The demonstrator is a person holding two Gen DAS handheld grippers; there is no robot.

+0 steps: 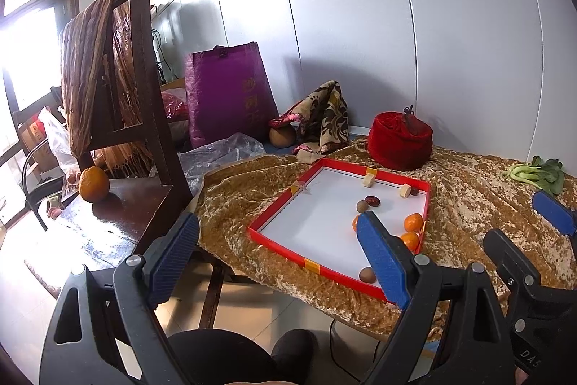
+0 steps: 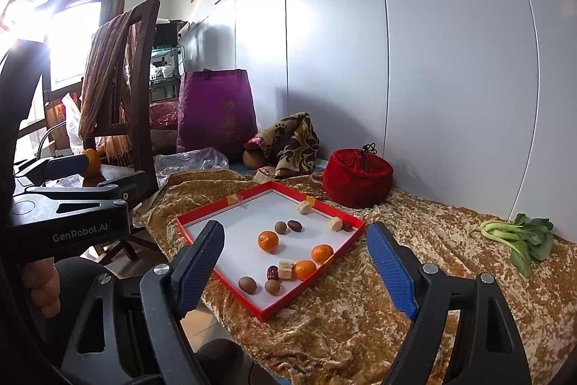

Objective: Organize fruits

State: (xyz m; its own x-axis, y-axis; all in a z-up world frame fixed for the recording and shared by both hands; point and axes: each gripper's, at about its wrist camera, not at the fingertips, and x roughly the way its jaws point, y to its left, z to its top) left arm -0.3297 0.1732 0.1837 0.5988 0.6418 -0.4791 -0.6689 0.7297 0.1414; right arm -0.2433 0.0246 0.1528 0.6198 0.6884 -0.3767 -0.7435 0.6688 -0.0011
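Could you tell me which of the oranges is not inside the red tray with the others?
The larger orange on the dark wooden chair seat, left of the table. The three small oranges all lie inside the red tray.

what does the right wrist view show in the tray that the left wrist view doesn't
Only the right wrist view shows the near corner cluster: a red date, a pale cube and two brown fruits; the right tool is open. In the left wrist view the open left tool has a finger covering that area, but the chair's orange shows fully. Both show the red tray and mandarins.
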